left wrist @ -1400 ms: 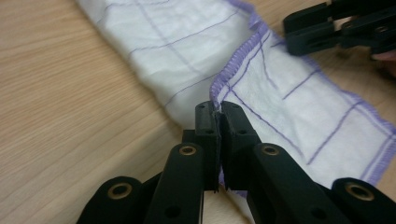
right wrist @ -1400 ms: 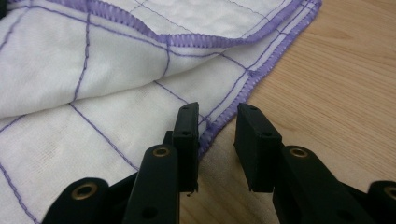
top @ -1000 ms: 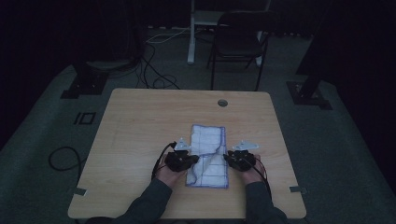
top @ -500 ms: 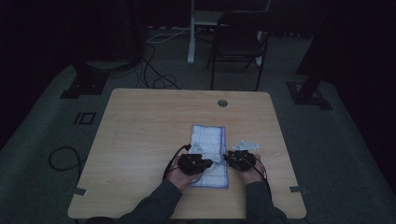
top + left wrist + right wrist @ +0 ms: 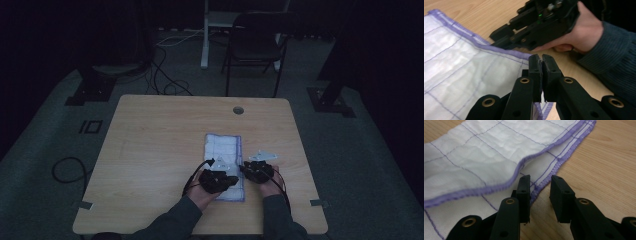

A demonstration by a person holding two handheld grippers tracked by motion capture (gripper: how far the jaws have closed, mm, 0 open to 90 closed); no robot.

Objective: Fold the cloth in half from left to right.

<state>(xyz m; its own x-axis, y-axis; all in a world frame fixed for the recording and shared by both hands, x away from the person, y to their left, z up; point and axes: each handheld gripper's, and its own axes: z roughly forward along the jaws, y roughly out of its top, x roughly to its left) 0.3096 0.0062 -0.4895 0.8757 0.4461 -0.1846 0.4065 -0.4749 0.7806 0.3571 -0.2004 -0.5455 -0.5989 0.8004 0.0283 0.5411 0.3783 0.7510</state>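
- Well, the white cloth (image 5: pixel 224 162) with its purple stitched border lay flat on the wooden bench (image 5: pixel 150 150), stretching from around the middle toward the near edge, on the right half.
- Left gripper (image 5: pixel 218 181) sat over the cloth's near end, close to the bench's near edge, held in the person's left hand (image 5: pixel 202 194).
- Its fingers (image 5: pixel 535 71) were pressed together, and in the left gripper view a thin sliver of something pale showed pinched in the seam between them; whether that was the cloth's hem could not be made out for sure.
- Just ahead of those fingers ran the cloth's purple edge (image 5: pixel 499 50), with the other gripper's black body low against it.
- Right gripper (image 5: pixel 257 171) rested just beside the cloth's right side, in the person's right hand (image 5: pixel 270 186).
- Its fingers (image 5: pixel 524 195) stood apart, clamped on nothing, one over the cloth's border and the other over bare wood.
- A folded-over layer of cloth (image 5: pixel 486 152) showed there, its upper hem (image 5: pixel 516 171) curling across the lower one just in front of the fingers.
- Beyond the far edge, a dark chair (image 5: pixel 255 45) stood on the floor.
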